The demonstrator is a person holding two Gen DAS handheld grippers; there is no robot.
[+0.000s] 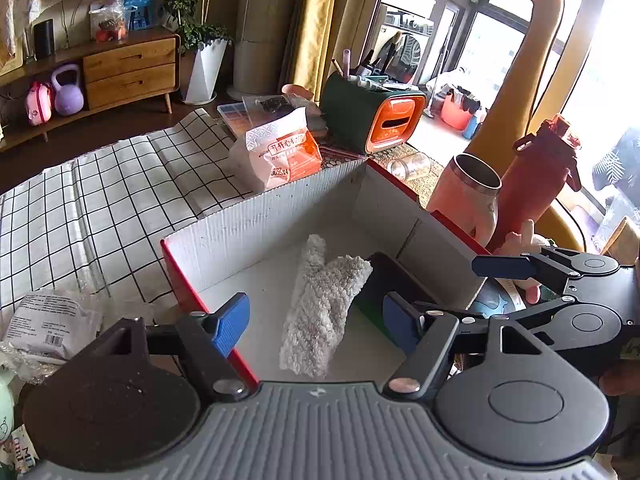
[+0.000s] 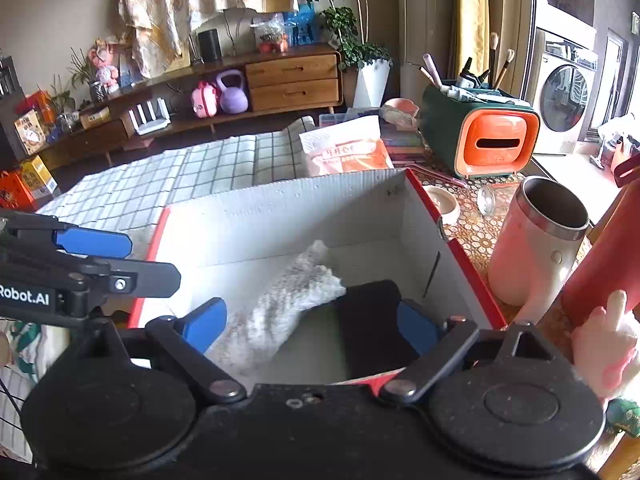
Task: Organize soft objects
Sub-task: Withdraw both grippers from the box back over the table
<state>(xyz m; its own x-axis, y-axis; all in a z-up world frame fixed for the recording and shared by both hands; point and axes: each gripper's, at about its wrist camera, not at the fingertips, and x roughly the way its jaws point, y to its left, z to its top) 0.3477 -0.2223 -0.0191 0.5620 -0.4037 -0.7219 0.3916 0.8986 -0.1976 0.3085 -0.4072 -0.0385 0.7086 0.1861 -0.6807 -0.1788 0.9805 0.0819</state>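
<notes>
A white fluffy cloth (image 1: pixel 320 308) lies folded on the floor of an open red-edged cardboard box (image 1: pixel 264 216); it also shows in the right wrist view (image 2: pixel 276 312) inside the box (image 2: pixel 280 216). A dark folded soft item (image 1: pixel 396 276) lies beside it, also seen in the right wrist view (image 2: pixel 372 320). My left gripper (image 1: pixel 316 320) is open and empty above the box. My right gripper (image 2: pixel 312 324) is open and empty over the box's near edge; it shows at the right of the left wrist view (image 1: pixel 452 288). A pink plush toy (image 2: pixel 604 356) lies right of the box.
A pink steel cup (image 2: pixel 536 244) and a red bottle (image 2: pixel 604 252) stand right of the box. An orange snack bag (image 2: pixel 344 152) and a green-orange organizer (image 2: pixel 480 136) sit behind it. A checked cloth (image 1: pixel 100 200) covers the table's left. Packets (image 1: pixel 48 324) lie at the near left.
</notes>
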